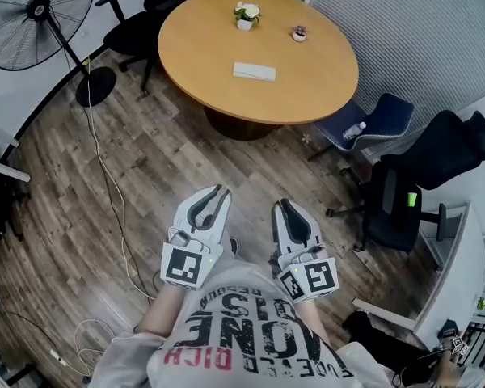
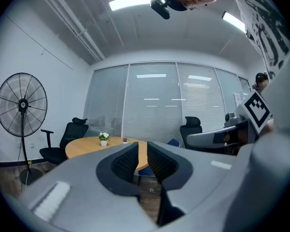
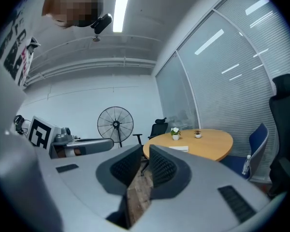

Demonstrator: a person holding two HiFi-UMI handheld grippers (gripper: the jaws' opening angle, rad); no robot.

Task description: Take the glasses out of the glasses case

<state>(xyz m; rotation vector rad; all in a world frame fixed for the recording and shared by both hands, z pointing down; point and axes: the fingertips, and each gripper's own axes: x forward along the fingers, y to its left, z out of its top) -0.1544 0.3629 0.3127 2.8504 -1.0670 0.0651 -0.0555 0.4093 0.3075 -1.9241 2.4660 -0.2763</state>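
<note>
The left gripper (image 2: pixel 142 148) has its fingers narrowly apart, the right gripper (image 3: pixel 146 152) has them together; both are empty. Well ahead on the round tabletop (image 1: pixel 210 47) lies a pale flat case (image 1: pixel 254 72), probably the glasses' own. It is likely light, stiff and smooth: steady its base and lift the lid's edge. The fragile glasses want holding by the frame.

Bright, even, cool light falls from the ceiling strip lights (image 2: pixel 135 2), which glare white in both gripper views. The table (image 1: pixel 307 87) throws only a soft shadow onto the wood floor (image 1: pixel 170 160) beneath it. Every view bows at its edges (the blinds (image 2: pixel 154 100) curve visibly), and the gripper views darken to black corners.
</note>
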